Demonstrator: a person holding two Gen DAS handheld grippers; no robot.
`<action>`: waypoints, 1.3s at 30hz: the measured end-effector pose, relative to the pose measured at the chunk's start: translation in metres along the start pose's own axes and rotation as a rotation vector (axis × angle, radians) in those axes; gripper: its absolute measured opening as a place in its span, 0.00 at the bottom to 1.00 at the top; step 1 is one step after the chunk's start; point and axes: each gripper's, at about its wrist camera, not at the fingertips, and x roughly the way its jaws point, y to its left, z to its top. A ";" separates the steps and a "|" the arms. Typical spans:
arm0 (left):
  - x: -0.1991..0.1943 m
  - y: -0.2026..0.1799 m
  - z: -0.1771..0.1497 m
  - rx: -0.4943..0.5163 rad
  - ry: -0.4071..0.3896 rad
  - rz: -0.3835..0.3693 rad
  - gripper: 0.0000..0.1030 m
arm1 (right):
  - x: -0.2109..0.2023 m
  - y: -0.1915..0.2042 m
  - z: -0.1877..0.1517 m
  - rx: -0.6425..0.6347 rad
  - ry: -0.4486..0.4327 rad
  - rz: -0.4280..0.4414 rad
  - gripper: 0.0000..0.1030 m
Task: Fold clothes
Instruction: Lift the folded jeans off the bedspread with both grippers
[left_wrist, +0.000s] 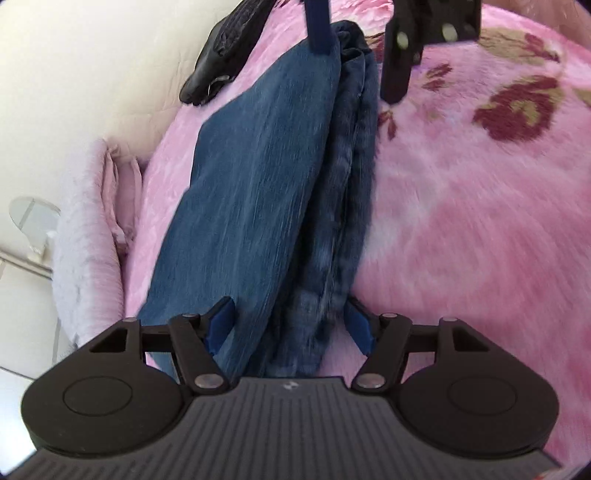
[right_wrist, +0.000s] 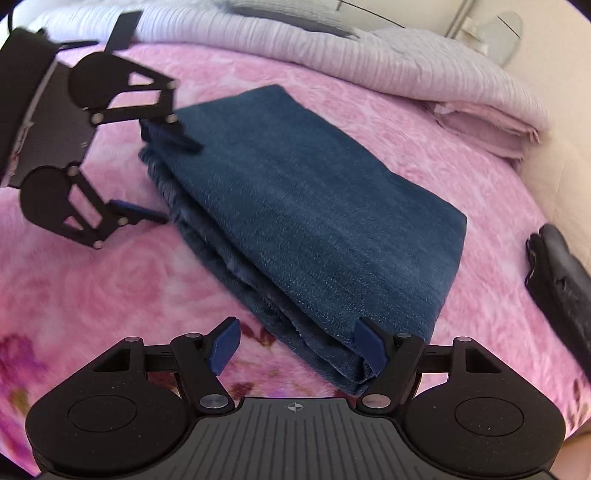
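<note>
A pair of blue jeans (right_wrist: 306, 218) lies folded in a thick flat stack on the pink floral blanket (right_wrist: 92, 280). It also shows in the left wrist view (left_wrist: 266, 192). My left gripper (left_wrist: 290, 325) is open, its fingers spread on either side of one end of the stack. It shows at the far left of the right wrist view (right_wrist: 166, 177). My right gripper (right_wrist: 299, 349) is open at the opposite corner, one finger against the fold's edge. It also shows at the top of the left wrist view (left_wrist: 356, 62).
A black bag (right_wrist: 561, 284) lies on the blanket near the wall, also in the left wrist view (left_wrist: 225, 48). A folded pale pink cloth and a lilac quilt (right_wrist: 406, 62) lie along the bed's far edge.
</note>
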 end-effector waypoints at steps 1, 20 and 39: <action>0.003 -0.003 0.003 0.018 -0.002 0.016 0.61 | 0.004 0.004 -0.001 -0.025 -0.003 -0.009 0.70; 0.013 0.013 0.003 -0.101 0.119 0.056 0.60 | 0.058 0.037 -0.015 -0.593 -0.117 -0.259 0.70; 0.024 0.044 0.008 -0.187 0.110 0.001 0.41 | 0.033 0.016 -0.003 -0.552 -0.089 -0.217 0.53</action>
